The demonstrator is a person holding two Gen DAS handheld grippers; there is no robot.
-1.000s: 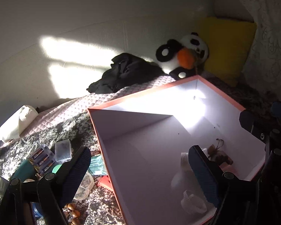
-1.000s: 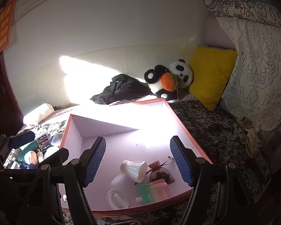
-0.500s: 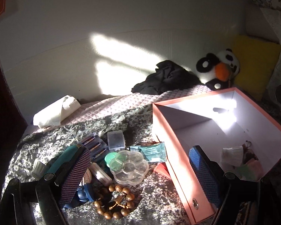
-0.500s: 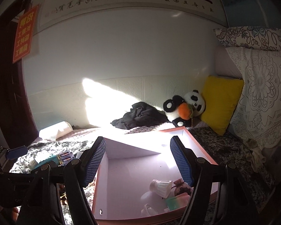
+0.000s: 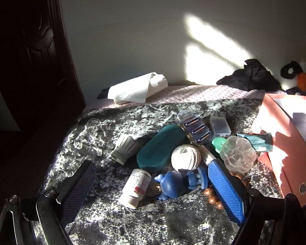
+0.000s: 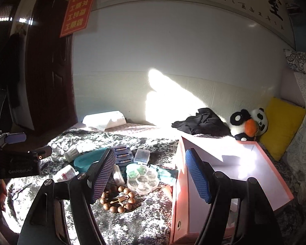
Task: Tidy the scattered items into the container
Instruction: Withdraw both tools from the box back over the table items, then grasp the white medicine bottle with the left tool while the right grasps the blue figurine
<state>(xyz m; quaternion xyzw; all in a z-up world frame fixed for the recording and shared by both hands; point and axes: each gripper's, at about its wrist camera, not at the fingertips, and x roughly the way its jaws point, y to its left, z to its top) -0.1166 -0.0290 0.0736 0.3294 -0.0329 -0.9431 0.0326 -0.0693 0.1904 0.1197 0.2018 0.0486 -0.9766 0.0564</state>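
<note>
Okay, left gripper (image 5: 151, 185) gaping, empty, over the blue plastic figurine (image 5: 180, 183) and white pill bottle (image 5: 135, 187); right gripper (image 6: 151, 175) gaping too, empty. Salmon-pink cardboard box (image 6: 230, 181) sits right. I'd straddle the figurine squarely, avoiding the wooden bead bracelet (image 6: 117, 201).

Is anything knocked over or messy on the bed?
Yes. A white pill bottle and a grey ribbed cup lie tipped on their sides on the grey mottled blanket, in a jumble with a ball of white string and a blue toy figure, outside the pink box.
</note>
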